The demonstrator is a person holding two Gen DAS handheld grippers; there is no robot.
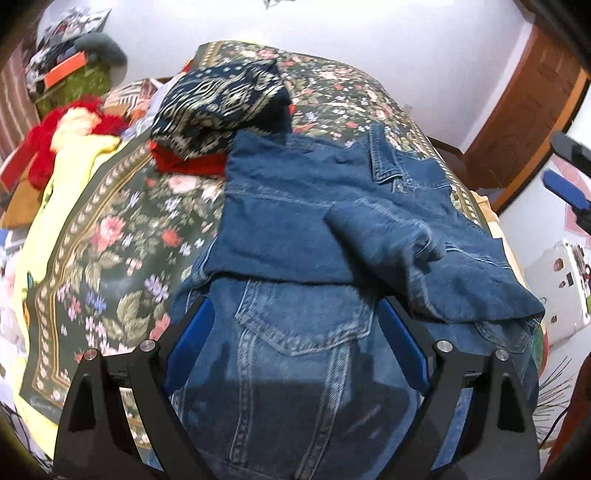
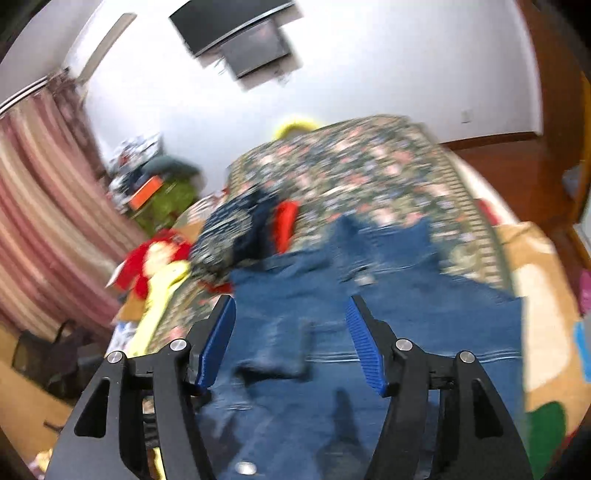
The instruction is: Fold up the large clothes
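Observation:
A blue denim jacket [image 1: 314, 229] lies on the floral bedspread [image 1: 110, 236], partly folded, with one sleeve laid across its body and the collar at the far right. My left gripper [image 1: 295, 310] is open and empty, just above the jacket's near chest pocket. In the right wrist view, which is blurred, my right gripper [image 2: 291, 306] is open and empty above the same jacket [image 2: 369, 295]. The right gripper's blue pad also shows at the right edge of the left wrist view [image 1: 565, 188].
A folded dark patterned garment [image 1: 221, 99] lies on a red cloth [image 1: 192, 162] behind the jacket. A red and yellow heap [image 1: 70, 133] lies at the bed's left side. A striped curtain [image 2: 40, 206], a wall screen [image 2: 236, 33] and a wooden door frame [image 1: 524, 110] surround the bed.

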